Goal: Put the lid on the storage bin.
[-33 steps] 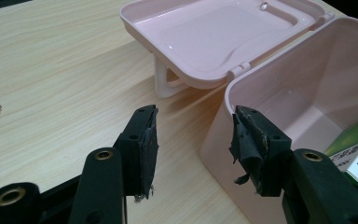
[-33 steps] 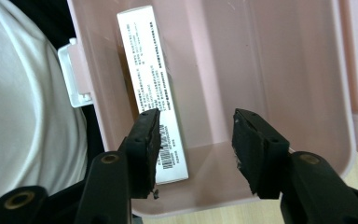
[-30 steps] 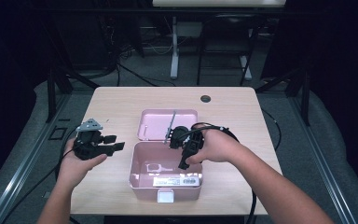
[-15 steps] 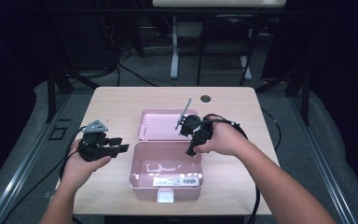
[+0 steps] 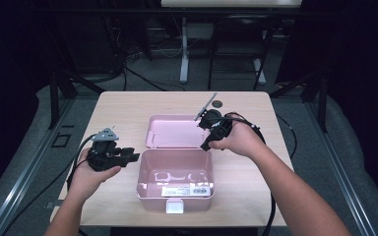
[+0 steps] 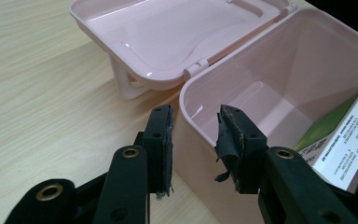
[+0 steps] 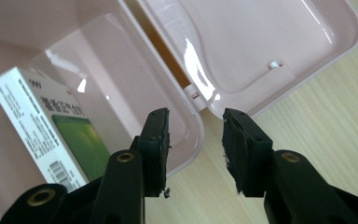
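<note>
High view: the wooden tabletop [image 5: 128, 105] carries a pink box [image 5: 175, 186], sitting just right of the left tool [image 5: 134, 157] and just below the right tool [image 5: 205, 145]. Its lid [image 5: 174, 131] lies flung open flat behind it, immediately left of the right tool. Inside the box, a white-and-green carton [image 7: 51, 133] lies left of the right tool's jaws in the right gripper view. Both tools have their 2 jaws spread with nothing between them, the left one hovering at the box's near corner [image 6: 191, 100].
</note>
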`<state>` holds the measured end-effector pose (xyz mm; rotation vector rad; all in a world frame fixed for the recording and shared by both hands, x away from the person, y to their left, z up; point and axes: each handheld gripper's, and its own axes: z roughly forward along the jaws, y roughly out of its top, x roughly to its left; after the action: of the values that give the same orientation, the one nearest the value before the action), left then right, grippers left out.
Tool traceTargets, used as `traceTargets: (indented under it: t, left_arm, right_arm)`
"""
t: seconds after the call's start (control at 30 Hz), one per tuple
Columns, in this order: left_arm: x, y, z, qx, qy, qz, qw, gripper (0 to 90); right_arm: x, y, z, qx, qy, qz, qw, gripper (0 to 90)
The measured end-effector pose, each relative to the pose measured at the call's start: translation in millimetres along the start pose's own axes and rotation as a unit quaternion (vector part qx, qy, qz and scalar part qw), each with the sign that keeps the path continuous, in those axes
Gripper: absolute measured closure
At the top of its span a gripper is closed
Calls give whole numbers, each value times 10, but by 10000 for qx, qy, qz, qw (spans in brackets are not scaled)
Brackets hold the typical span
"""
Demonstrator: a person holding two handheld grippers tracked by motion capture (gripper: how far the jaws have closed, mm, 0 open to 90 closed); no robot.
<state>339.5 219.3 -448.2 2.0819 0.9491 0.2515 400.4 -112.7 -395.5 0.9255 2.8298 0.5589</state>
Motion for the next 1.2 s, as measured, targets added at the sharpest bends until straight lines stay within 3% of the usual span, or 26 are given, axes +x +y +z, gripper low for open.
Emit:
traceTargets:
  t: [0.23,0.43,0.77,0.87,1.0,1.2]
  left_arm:
    - [-27,-1,39,-43,-19,-8,10000,695]
    - [-45,-9,97,104,-86,32,9999,724]
    - [-68,-24,161,216,-101,21,9997,771]
    - [-84,-20,172,270,-54,81,9996,770]
    - [-92,-24,169,255,-35,93,9996,777]
    - [-88,-34,172,199,-52,93,9997,781]
  right_arm:
    - [-157,-45,65,-86,-113,288,9995,654]
    - [-240,-51,113,-178,-52,649,9977,673]
    - [-378,-63,248,-470,-162,974,9940,709]
    - [-409,-56,290,-506,-264,1146,9918,703]
    - [-490,-52,369,-558,-175,1577,9858,690]
    - [-595,-41,461,-694,-192,1928,9786,715]
